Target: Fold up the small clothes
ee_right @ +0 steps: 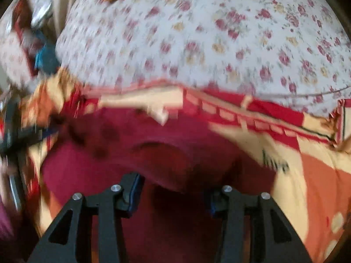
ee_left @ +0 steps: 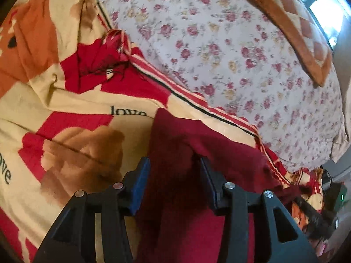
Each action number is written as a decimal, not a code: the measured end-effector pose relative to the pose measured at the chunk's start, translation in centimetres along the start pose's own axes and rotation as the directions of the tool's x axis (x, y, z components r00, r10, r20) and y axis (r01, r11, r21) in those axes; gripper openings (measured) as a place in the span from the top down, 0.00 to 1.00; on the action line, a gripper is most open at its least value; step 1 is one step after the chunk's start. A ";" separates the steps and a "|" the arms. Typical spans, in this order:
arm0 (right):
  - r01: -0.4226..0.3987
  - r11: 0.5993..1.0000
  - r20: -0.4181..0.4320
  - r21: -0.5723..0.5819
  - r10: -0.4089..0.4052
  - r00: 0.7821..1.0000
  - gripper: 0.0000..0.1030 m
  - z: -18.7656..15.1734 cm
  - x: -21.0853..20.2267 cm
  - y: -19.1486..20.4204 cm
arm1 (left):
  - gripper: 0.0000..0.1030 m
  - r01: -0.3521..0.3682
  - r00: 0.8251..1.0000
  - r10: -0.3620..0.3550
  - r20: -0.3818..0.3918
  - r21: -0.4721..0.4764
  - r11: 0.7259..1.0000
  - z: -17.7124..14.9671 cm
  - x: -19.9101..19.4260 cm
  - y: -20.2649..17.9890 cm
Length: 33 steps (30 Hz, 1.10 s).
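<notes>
1. Left gripper: seen from its own wrist camera, its two black fingers with blue pads stand apart, the jaws spread wide. A fold of the dark red garment rises between them, but neither pad presses on it, so the grip is released.

2. Right gripper: in the right wrist view the fingers are likewise spread. The left blue pad shows clearly; the right fingertip is partly hidden under a hanging fold of cloth. The jaws do not close on anything. This view is blurred, so fine contact cannot be judged.

3. Dark red garment: the task's item, a knitted maroon piece. It lies on the patterned blanket at the near side of the bed, directly ahead of and beneath both grippers. In the right wrist view its edge bulges over the gap between the fingers.

4. Patterned blanket: cream, red and orange, printed with a brown bear and the word "love". It is spread with wrinkles over the near part of the bed and bears the garment.

5. Floral bedsheet: white with pink roses, covering the bed beyond the blanket.

6. Orange cushion: diamond-patterned, lying on the sheet at the far side, well apart from the garment.
</notes>
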State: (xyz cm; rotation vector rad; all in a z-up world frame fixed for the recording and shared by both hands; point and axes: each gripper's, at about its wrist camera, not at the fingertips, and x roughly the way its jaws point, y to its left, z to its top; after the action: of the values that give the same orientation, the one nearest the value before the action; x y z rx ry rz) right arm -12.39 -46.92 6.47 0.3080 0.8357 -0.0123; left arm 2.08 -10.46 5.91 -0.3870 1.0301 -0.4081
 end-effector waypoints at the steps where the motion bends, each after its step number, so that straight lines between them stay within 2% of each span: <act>1: 0.014 0.999 -0.008 0.040 -0.014 1.000 0.52 0.9 1.2 -0.5 | 0.77 0.003 1.000 -0.003 0.000 -0.008 1.000 0.1 0.1 0.2; 4: 0.083 0.992 -0.088 0.097 -0.075 0.993 0.52 1.9 4.1 -1.8 | 0.77 0.007 1.000 -0.007 -0.007 -0.016 1.000 0.2 0.4 0.6; 6: 0.094 0.991 -0.119 0.101 -0.082 0.990 0.52 1.7 4.4 -1.9 | 0.77 -0.009 1.000 0.009 -0.005 -0.007 1.000 0.1 0.3 0.6; 10: 0.090 0.993 -0.045 0.077 -0.087 0.995 0.50 0.7 0.1 -0.9 | 0.76 -0.025 1.000 0.025 -0.017 0.031 0.999 -0.3 0.1 0.1; 13: 0.090 0.993 -0.015 0.079 -0.090 0.996 0.43 -0.8 -2.3 -1.6 | 0.76 -0.068 0.997 0.071 -0.029 0.075 0.995 -0.7 0.6 -0.5; 14: 0.112 0.991 -0.046 0.068 -0.109 0.993 0.43 -1.3 -2.0 -1.8 | 0.76 -0.086 0.995 0.090 -0.038 0.089 0.992 -0.8 1.0 -0.6; 16: 0.202 0.979 -0.149 0.041 -0.194 0.970 0.43 -2.5 0.0 -2.8 | 0.76 -0.110 0.991 0.118 -0.060 0.115 0.987 -1.3 1.8 -0.8; 17: 0.191 0.981 -0.169 0.046 -0.181 0.969 0.43 -3.1 0.5 -3.3 | 0.76 -0.116 0.991 0.124 -0.058 0.119 0.986 -1.5 1.9 -0.8; 20: 0.180 0.980 -0.119 0.082 -0.169 0.978 0.43 -3.4 -2.1 -3.3 | 0.76 -0.130 0.990 0.137 -0.040 0.137 0.982 -2.0 1.0 -1.0; 22: 0.138 0.985 -0.077 0.103 -0.130 0.988 0.43 -4.2 -4.4 -3.2 | 0.76 -0.148 0.987 0.155 -0.038 0.156 0.977 -2.4 0.1 -1.3; 26: 0.102 0.991 -0.079 0.084 -0.095 0.992 0.42 -7.1 -7.1 -2.7 | 0.76 -0.167 0.984 0.175 -0.020 0.211 0.963 -3.3 -2.0 -2.7; 28: 0.078 0.995 -0.106 0.063 -0.071 0.992 0.43 -8.4 -6.8 -1.8 | 0.76 -0.162 0.986 0.168 -0.009 0.222 0.962 -4.2 -3.1 -3.1; 29: 0.086 0.996 -0.109 0.035 -0.081 0.991 0.51 -8.9 -6.6 -1.5 | 0.76 -0.165 0.985 0.171 -0.010 0.226 0.960 -4.6 -3.3 -3.2; 30: 0.108 0.994 -0.107 -0.010 -0.109 0.988 0.79 -9.4 -6.6 -1.1 | 0.76 -0.171 0.984 0.178 -0.011 0.231 0.958 -5.0 -3.5 -3.3; 31: 0.096 0.995 -0.116 -0.021 -0.098 0.988 0.94 -9.6 -6.7 -0.7 | 0.76 -0.181 0.982 0.190 -0.013 0.239 0.954 -5.5 -3.8 -3.4; 33: 0.088 0.996 -0.090 -0.016 -0.089 0.992 0.94 -9.8 -8.2 -0.6 | 0.76 -0.189 0.980 0.198 -0.007 0.255 0.948 -6.1 -4.5 -3.5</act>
State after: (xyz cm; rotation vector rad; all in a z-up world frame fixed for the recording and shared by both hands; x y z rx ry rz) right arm -25.16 -45.70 6.14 0.2614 0.9389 -0.0770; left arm -5.85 -11.90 8.12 -0.0485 1.0224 -0.3645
